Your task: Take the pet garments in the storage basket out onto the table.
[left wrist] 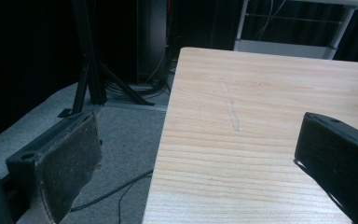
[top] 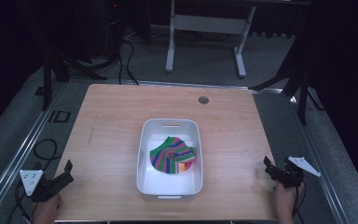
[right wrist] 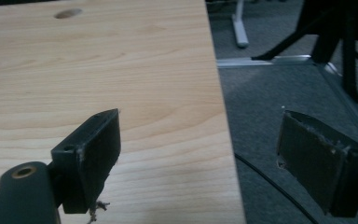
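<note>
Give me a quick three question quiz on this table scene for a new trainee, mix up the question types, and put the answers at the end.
1. True or false: the striped cloth lies inside the white bin.
2. How do the left gripper's jaws stand: A) open, B) shut on the cloth, C) shut on nothing?
3. Fill in: the right gripper is at the table's ___ edge.

Key: 1 true; 2 A; 3 right.

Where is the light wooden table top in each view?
High view: the light wooden table top spans the centre.
Left gripper view: it takes the right side.
Right gripper view: it takes the left side.
Shared landmark: the white metal desk frame on the floor beyond it.
</note>
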Available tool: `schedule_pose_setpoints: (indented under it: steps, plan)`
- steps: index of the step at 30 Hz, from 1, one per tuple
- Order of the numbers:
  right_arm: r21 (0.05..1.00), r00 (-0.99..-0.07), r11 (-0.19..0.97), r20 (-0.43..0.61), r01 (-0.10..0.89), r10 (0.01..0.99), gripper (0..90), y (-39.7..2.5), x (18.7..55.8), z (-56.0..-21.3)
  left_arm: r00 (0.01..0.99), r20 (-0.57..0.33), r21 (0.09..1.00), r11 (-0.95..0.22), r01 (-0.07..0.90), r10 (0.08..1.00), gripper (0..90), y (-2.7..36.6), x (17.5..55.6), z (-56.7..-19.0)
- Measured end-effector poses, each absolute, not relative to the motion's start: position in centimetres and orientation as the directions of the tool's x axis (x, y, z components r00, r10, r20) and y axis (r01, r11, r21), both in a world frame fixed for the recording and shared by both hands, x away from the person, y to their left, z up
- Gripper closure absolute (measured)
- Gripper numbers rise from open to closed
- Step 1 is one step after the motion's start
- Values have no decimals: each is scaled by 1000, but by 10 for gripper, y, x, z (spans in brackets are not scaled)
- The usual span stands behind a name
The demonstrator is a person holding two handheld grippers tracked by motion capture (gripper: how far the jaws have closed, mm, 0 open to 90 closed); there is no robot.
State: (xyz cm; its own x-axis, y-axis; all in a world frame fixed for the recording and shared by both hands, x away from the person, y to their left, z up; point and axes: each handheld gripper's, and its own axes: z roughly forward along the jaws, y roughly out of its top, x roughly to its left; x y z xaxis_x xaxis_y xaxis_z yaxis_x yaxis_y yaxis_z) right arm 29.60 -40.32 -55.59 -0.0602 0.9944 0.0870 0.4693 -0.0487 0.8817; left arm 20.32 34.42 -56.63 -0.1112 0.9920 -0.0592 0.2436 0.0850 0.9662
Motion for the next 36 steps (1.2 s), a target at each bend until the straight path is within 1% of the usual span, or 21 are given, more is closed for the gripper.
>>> schedule_pose_setpoints:
  steps: [7,12,14,15,17,18,19,20,21,23,24,25,27,28,29,30,32,36]
  plan:
    - [880,-76,-36,82,473,994,136,-402,296,-556,-111,-60,967,85,242,992,9,344,203,-566]
    - [878,-85,-52,105,475,991,138,-404,296,-556,-109,-60,966,85,243,992,9,344,203,-566]
    - [871,-108,-56,124,489,986,139,-405,298,-556,-106,-58,967,82,242,993,9,344,203,-566]
    - [866,-129,-47,127,498,983,139,-406,299,-556,-106,-55,967,80,243,993,10,344,203,-566]
    - [839,-208,-4,139,544,968,137,-406,305,-557,-105,-54,967,78,243,993,9,344,203,-566]
    - [813,-292,45,155,580,944,133,-406,310,-558,-105,-60,966,84,243,993,9,344,203,-566]
    - [813,-292,45,155,580,944,133,-406,310,-558,-105,-56,967,81,243,993,9,345,203,-566]
    - [768,-369,104,180,632,912,133,-404,317,-559,-104,-59,966,83,245,993,9,345,203,-566]
    - [753,-391,133,174,644,904,134,-403,319,-559,-104,-59,966,83,244,993,9,344,203,-566]
    - [748,-405,150,170,646,898,139,-403,321,-558,-104,-57,966,81,244,993,9,345,203,-566]
    - [743,-450,171,191,647,873,141,-403,325,-555,-104,-60,966,84,244,993,9,345,203,-566]
    - [744,-460,183,184,643,869,144,-402,327,-553,-104,-59,966,83,243,993,9,345,203,-566]
    - [736,-511,237,169,634,843,144,-398,332,-548,-104,-60,966,84,244,993,9,344,203,-566]
    - [736,-511,237,169,634,843,144,-398,332,-548,-105,-60,966,84,243,993,9,344,203,-566]
    - [736,-560,277,166,618,812,144,-395,339,-545,-103,-55,967,79,244,993,9,345,203,-566]
    - [732,-588,299,170,613,791,144,-393,342,-543,-103,-55,967,79,244,993,9,345,203,-566]
    - [721,-633,358,142,593,761,144,-388,348,-540,-102,-57,966,80,245,993,9,345,203,-566]
    - [705,-693,428,125,565,710,147,-378,358,-534,-101,-57,966,80,244,993,9,345,203,-566]
